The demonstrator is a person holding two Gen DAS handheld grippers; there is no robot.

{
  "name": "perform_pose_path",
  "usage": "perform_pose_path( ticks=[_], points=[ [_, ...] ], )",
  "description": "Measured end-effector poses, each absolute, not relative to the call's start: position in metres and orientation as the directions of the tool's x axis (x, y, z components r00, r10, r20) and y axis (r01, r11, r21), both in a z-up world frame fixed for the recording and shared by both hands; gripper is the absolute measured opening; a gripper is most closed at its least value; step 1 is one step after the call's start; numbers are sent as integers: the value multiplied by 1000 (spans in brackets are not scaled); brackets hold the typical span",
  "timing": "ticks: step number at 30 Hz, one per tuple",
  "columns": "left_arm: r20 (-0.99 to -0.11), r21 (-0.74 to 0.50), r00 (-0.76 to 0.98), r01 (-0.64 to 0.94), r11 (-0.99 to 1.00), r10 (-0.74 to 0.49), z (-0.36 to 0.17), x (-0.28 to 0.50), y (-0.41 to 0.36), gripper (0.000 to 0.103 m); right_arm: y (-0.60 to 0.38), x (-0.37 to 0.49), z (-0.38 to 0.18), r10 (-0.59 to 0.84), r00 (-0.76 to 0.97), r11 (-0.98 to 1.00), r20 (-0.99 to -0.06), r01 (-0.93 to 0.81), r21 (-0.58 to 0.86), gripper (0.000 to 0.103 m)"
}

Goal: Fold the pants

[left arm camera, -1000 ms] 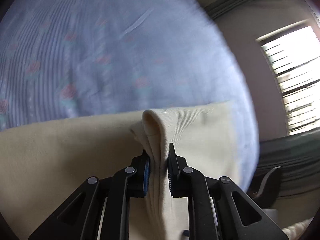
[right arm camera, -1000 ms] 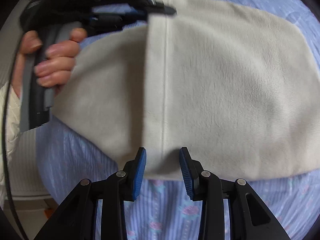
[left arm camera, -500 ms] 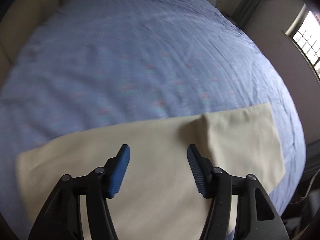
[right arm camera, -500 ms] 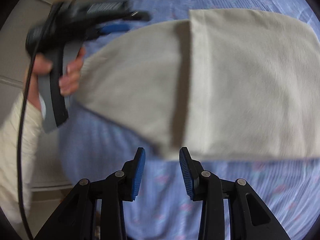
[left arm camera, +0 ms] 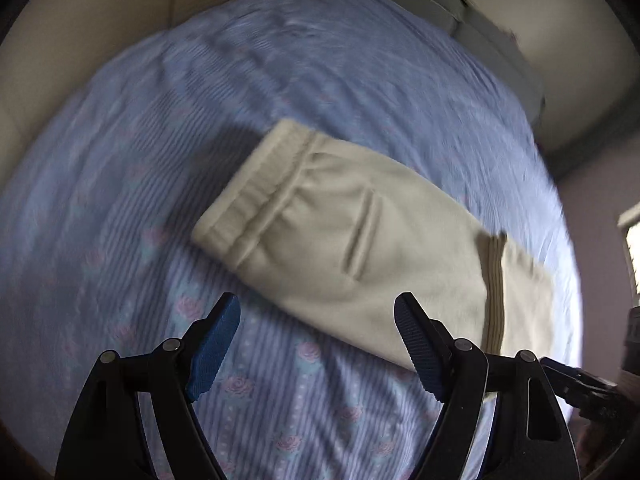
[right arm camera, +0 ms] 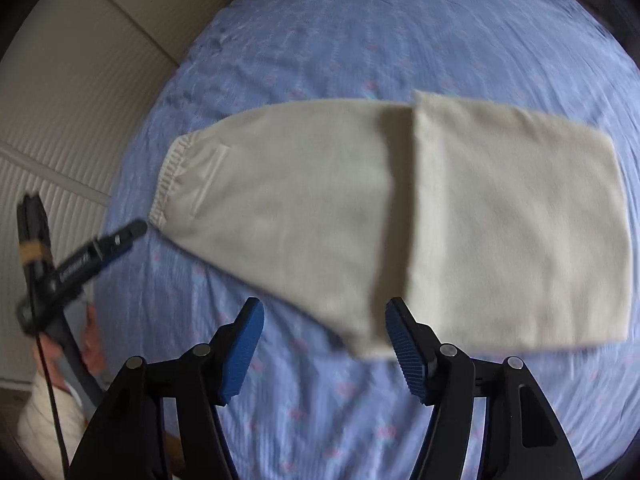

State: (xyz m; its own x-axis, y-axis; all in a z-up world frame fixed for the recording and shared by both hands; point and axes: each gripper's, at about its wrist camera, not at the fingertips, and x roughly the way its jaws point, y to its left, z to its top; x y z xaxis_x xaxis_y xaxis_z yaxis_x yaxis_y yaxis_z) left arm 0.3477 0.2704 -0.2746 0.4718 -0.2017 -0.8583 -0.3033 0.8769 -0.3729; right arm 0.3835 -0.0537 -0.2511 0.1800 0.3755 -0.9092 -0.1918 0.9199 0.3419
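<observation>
The cream pants (right arm camera: 360,200) lie folded on the blue striped bed sheet (right arm camera: 400,32), legs doubled over the upper part, waistband (right arm camera: 170,184) at the left. In the left wrist view the pants (left arm camera: 360,232) show the elastic waistband (left arm camera: 256,196) toward the far left and a pocket slit. My left gripper (left arm camera: 318,344) is open and empty, above the sheet just short of the pants' near edge; it also shows in the right wrist view (right arm camera: 120,240) by the waistband. My right gripper (right arm camera: 324,340) is open and empty, at the near edge of the fold.
The sheet (left arm camera: 120,160) covers the whole bed. A beige padded headboard or wall (right arm camera: 80,60) borders it on the left. A bright window (left arm camera: 632,256) is at the far right. The person's hand (right arm camera: 90,344) holds the left gripper's handle.
My left gripper let go of the pants fold, opened and drew back off the cloth toward the waistband end. My right gripper opened wider and backed away. The pants lie flat.
</observation>
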Motion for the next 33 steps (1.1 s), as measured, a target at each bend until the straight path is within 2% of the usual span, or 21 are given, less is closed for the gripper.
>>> perform_pose_path(
  ticks=[6, 10, 15, 16, 18, 22, 23, 25, 27, 31, 33],
  points=[
    [-781, -577, 543, -439, 688, -308, -330, 355, 318, 79, -1, 420, -263, 360, 190, 917, -913, -252, 309, 65],
    [-757, -626, 555, -465, 626, -345, -355, 369, 331, 79, 19, 436, -268, 352, 182, 917, -918, -263, 300, 65],
    [-708, -676, 592, -413, 610, -385, -365, 388, 330, 79, 25, 438, -268, 335, 183, 921, -925, -271, 280, 65],
    [-689, -699, 601, -403, 592, -405, -365, 393, 329, 79, 25, 437, -269, 331, 181, 922, -926, -272, 276, 65],
    [-648, -741, 616, -377, 556, -448, -363, 399, 327, 70, 23, 436, -270, 332, 169, 921, -928, -273, 279, 65],
    [-467, -876, 697, -282, 392, -544, -364, 396, 323, 61, 20, 433, -272, 345, 158, 918, -925, -264, 296, 65],
    [-470, -877, 690, -292, 382, -550, -368, 399, 319, 61, 20, 432, -271, 344, 160, 918, -925, -267, 295, 65],
    [-556, -826, 640, -353, 440, -530, -377, 413, 311, 60, 19, 430, -270, 341, 163, 918, -926, -272, 290, 65],
    [-631, -770, 589, -401, 496, -505, -382, 425, 303, 50, 17, 430, -269, 344, 162, 917, -925, -271, 294, 65],
    [-719, -677, 556, -423, 603, -417, -357, 433, 292, 31, 5, 434, -264, 341, 178, 922, -923, -254, 291, 65],
    [-763, -607, 533, -396, 689, -367, -336, 435, 283, 28, -6, 438, -260, 340, 190, 927, -921, -234, 294, 65]
  ],
)
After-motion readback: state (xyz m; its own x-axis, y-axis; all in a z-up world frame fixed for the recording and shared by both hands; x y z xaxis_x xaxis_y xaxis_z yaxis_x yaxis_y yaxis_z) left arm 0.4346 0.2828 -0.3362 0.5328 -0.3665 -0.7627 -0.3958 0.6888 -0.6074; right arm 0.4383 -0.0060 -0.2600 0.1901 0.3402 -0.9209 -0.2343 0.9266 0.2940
